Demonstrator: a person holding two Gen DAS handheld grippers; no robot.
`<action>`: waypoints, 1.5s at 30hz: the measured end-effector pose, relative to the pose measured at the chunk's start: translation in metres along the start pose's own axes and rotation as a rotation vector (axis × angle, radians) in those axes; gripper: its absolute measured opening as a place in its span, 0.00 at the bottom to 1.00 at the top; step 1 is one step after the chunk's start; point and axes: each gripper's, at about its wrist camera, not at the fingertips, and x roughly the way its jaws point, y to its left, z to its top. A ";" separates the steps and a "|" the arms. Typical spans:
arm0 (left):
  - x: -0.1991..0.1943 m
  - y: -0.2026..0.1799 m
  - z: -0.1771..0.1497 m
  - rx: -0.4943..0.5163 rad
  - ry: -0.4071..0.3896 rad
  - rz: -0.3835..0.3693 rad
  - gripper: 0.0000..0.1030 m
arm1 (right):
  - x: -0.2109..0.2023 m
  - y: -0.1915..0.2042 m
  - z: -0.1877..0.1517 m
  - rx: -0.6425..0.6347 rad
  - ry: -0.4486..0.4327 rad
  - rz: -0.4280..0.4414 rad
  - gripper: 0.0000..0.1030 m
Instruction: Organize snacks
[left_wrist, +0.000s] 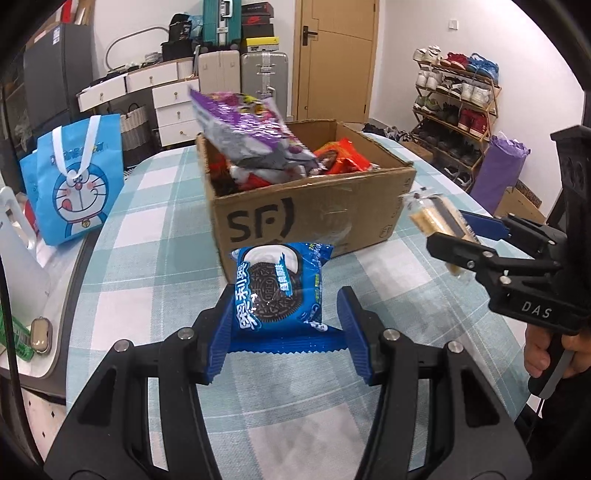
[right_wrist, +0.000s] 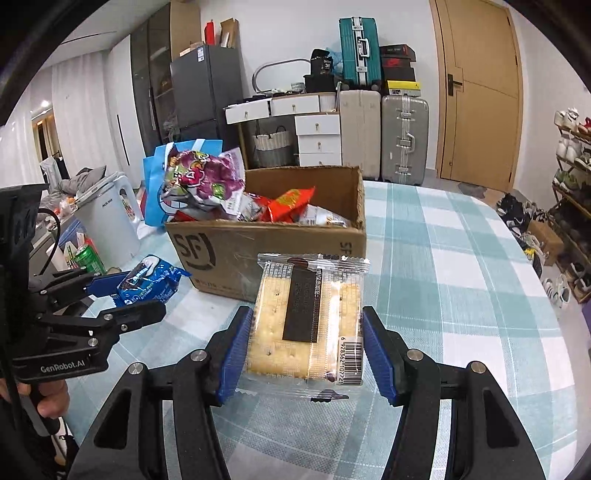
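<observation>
The left tongs are closed on the Oreo packet by its sides; the right tongs likewise clamp the cracker packet. Both packets are clear of the counter, just short of the open cardboard box ahead, probably for dropping in.

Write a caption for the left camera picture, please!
Left tool holds a blue Oreo pack before the snack box.
</observation>
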 end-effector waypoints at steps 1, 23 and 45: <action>-0.001 0.002 0.000 -0.003 0.000 0.003 0.50 | -0.001 0.001 0.001 0.000 -0.005 -0.001 0.57; -0.025 0.062 0.030 -0.150 -0.101 0.051 0.50 | 0.003 0.012 0.037 0.002 -0.098 0.008 0.57; 0.005 0.054 0.073 -0.169 -0.112 0.051 0.43 | 0.031 0.006 0.061 0.028 -0.058 -0.005 0.57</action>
